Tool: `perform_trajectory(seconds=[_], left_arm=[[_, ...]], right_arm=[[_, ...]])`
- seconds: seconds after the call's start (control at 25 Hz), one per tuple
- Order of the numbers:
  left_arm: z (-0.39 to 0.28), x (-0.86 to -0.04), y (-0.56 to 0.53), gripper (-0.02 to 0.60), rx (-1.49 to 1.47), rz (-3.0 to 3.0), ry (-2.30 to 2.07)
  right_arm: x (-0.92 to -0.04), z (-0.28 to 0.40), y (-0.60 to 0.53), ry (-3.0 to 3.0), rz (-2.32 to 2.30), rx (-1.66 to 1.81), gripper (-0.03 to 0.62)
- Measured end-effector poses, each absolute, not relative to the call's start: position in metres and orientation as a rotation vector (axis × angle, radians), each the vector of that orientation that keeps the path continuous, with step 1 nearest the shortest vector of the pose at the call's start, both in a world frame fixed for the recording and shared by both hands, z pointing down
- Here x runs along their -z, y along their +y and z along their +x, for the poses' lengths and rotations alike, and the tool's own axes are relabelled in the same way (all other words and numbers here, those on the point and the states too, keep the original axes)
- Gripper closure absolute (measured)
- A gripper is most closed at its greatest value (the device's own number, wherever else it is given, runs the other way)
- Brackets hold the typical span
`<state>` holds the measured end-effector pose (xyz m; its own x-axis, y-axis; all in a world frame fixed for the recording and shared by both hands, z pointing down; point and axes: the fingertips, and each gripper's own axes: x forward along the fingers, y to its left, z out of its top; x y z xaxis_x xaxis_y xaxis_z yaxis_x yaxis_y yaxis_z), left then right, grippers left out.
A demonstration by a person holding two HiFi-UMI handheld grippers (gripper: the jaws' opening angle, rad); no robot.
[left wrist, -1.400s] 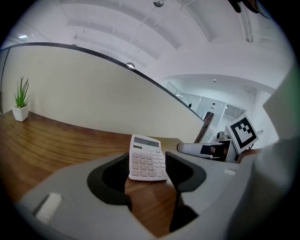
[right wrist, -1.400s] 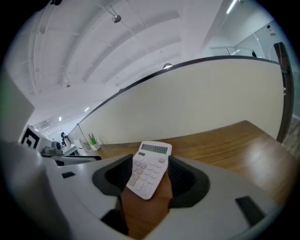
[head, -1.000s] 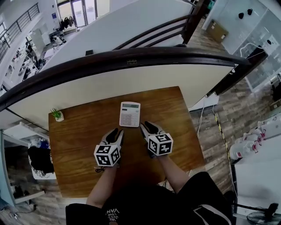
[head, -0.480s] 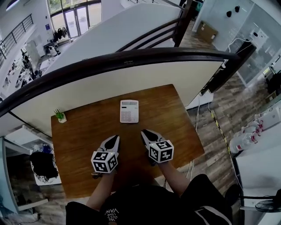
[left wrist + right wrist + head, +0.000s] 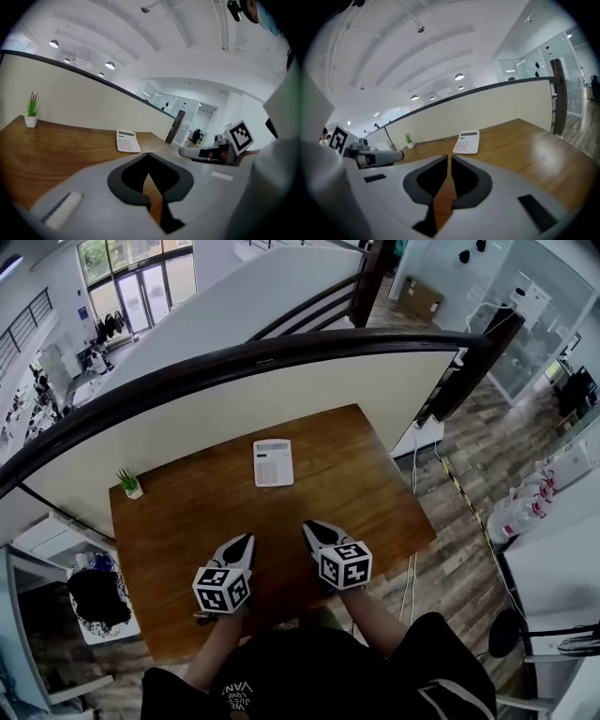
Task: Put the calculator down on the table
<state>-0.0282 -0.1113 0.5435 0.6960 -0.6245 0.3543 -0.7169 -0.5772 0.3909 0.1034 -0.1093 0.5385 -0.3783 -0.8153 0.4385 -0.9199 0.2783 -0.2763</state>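
Note:
The white calculator (image 5: 273,462) lies flat on the wooden table (image 5: 375,493), toward its far side, with nothing touching it. Both grippers hover well short of it, near the table's front. My left gripper (image 5: 247,540) is shut and empty, its tips touching. My right gripper (image 5: 309,527) is closing with nothing between its jaws; only a thin slit is left. The left gripper view shows the calculator (image 5: 127,140) ahead beyond the meeting tips (image 5: 149,154). In the right gripper view the calculator (image 5: 467,142) lies ahead past the jaws (image 5: 450,157).
A small potted plant (image 5: 129,484) stands at the table's far left corner. A curved white wall with a dark rail (image 5: 281,357) runs behind the table. A cart with a dark bag (image 5: 94,596) sits left of the table; cables trail on the floor (image 5: 441,474) at the right.
Both grippers have drawn back from the calculator toward the table's front edge. Their jaws, open a second ago, have closed. The calculator stays where it lay.

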Motion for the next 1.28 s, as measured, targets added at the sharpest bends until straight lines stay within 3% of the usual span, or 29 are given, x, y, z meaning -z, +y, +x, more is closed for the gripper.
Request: perform_trajectory(seconds=[1.28], left_arm=[[-0.037, -0.553, -0.070, 0.569, -0.252, 2.428, -0.901]], right_arm=[[-0.557, 0.090, -0.048, -2.230, 1.683, -0.773, 0.579]])
